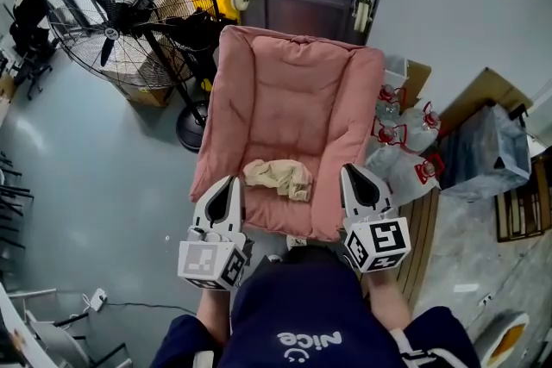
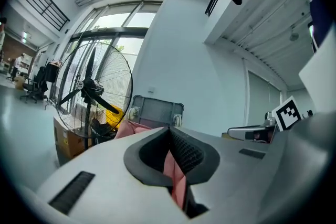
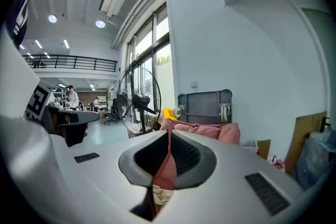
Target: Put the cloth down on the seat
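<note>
With jaws closed on nothing, the left gripper (image 1: 231, 181) and right gripper (image 1: 351, 171) flank the crumpled beige cloth (image 1: 278, 176) lying by the front edge of the pink padded seat (image 1: 285, 95), so the placing looks finished and the next move needs only a clean withdrawal.

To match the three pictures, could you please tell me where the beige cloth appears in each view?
Head view: cloth on the pink seat, near its front edge.
Left gripper view: not in it.
Right gripper view: sliver low between the fingers.
Shared landmark: standing fan.
</note>
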A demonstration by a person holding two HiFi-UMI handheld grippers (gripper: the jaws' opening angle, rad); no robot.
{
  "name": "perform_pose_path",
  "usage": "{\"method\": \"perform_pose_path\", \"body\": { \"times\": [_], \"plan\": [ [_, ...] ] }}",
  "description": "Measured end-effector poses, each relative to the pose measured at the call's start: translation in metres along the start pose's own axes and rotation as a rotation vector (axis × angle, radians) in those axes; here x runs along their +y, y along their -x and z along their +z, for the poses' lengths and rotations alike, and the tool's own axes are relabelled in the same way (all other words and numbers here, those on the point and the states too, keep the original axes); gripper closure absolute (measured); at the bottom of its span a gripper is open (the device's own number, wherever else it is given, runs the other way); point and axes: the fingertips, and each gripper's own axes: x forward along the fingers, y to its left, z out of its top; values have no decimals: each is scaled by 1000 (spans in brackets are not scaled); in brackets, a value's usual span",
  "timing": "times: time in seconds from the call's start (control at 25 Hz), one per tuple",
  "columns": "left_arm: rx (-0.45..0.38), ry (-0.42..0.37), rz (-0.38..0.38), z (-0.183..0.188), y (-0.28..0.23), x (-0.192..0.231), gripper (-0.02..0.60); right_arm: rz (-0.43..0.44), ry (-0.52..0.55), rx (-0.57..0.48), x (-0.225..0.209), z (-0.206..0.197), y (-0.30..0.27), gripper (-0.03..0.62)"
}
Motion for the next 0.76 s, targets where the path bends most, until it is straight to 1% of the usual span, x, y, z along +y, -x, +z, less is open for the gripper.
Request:
{"method": "perform_pose_path", "body": {
  "times": [0.08, 0.2, 0.28, 0.4, 0.6, 0.76],
  "plan": [
    [11, -7, -4, -1, 1, -1, 563, 0, 6, 6, 0, -3, 0, 540],
    [50, -64, -10, -1, 3, -6, 563, 12, 3, 15, 1, -7, -1, 539],
    [74, -81, -12, 0, 3, -8, 563, 11, 0, 19, 1, -8, -1, 540],
    [57, -59, -21, -4, 5, -7, 563, 7, 3, 19, 1, -9, -1, 540],
    [56, -55, -21, 0, 4, -7, 563, -3, 9, 8, 1, -8, 1, 540],
    [25, -32, -32, -1, 8, -4, 563, -13, 19, 3, 2, -7, 2, 540]
  ]
}}
